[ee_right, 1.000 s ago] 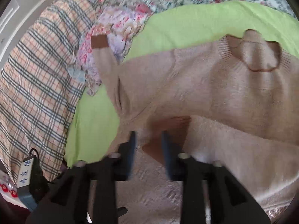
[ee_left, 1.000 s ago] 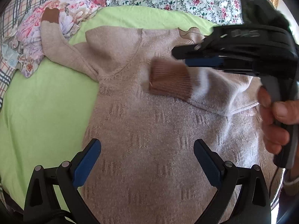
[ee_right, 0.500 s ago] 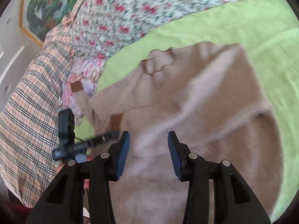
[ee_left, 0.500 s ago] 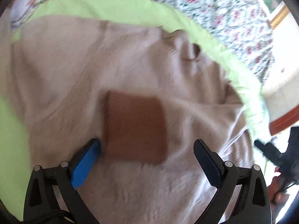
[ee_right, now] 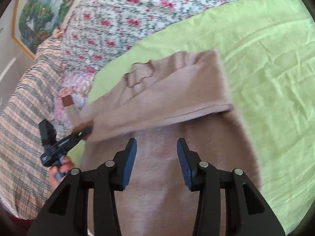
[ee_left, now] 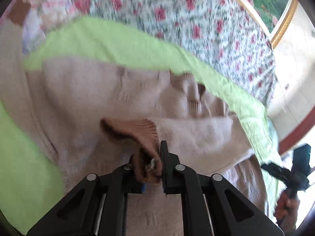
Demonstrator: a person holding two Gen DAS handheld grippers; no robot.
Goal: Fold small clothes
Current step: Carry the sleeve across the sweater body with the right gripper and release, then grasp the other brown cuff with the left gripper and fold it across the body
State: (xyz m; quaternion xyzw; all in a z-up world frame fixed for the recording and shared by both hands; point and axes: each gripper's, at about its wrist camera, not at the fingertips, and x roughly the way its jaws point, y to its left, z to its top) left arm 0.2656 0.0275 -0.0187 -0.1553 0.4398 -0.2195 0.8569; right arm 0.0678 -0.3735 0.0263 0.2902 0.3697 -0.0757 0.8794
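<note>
Closing on the brown ribbed cuff (ee_left: 137, 131) of the folded-over sleeve (ee_left: 200, 135), the left gripper (ee_left: 151, 157) has the knit pinched between its jaws, lifting it off the sweater body. Beside it, the right gripper (ee_right: 156, 157) hovers over the lower part of the beige sweater (ee_right: 177, 186), jaws partly apart with nothing between them. The sweater lies spread on a lime-green sheet (ee_right: 265, 59), neckline (ee_right: 137, 74) toward the far side. Beyond it sit a floral bedcover (ee_right: 128, 9) and a plaid blanket (ee_right: 21, 127).
</note>
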